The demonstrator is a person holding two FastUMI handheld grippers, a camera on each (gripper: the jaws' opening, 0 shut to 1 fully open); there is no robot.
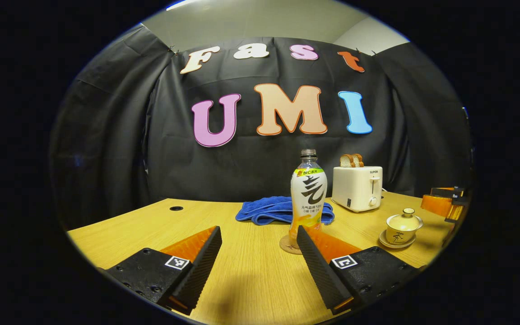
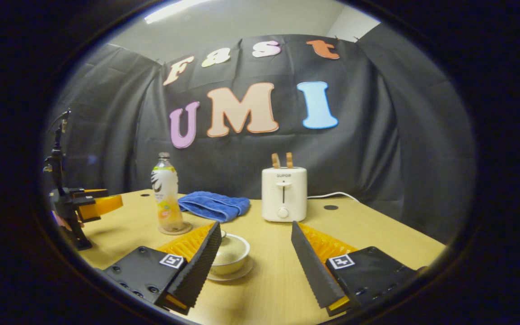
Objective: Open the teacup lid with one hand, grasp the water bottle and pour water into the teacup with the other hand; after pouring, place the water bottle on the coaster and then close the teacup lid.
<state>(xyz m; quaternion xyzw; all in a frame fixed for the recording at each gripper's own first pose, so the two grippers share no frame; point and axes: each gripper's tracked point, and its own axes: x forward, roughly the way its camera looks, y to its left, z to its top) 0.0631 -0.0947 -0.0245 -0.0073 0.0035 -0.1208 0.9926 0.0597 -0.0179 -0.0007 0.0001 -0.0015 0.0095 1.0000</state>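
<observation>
Both tongs stand apart and hold nothing: the left tongs (image 1: pixel 260 253) face the bottle (image 1: pixel 308 198), which stands capless on its coaster (image 1: pixel 287 247) just ahead, by the tip of their right finger, a line-up that suits a side grasp for pouring. The right tongs (image 2: pixel 255 248) hover low over the worktop (image 2: pixel 368 225) with the teacup (image 2: pixel 233 253) on its saucer just inside their left finger, lid on, so they seem placed to lift it. The towel (image 2: pixel 215 205) and toaster (image 2: pixel 284 194) sit beyond, out of the way.
</observation>
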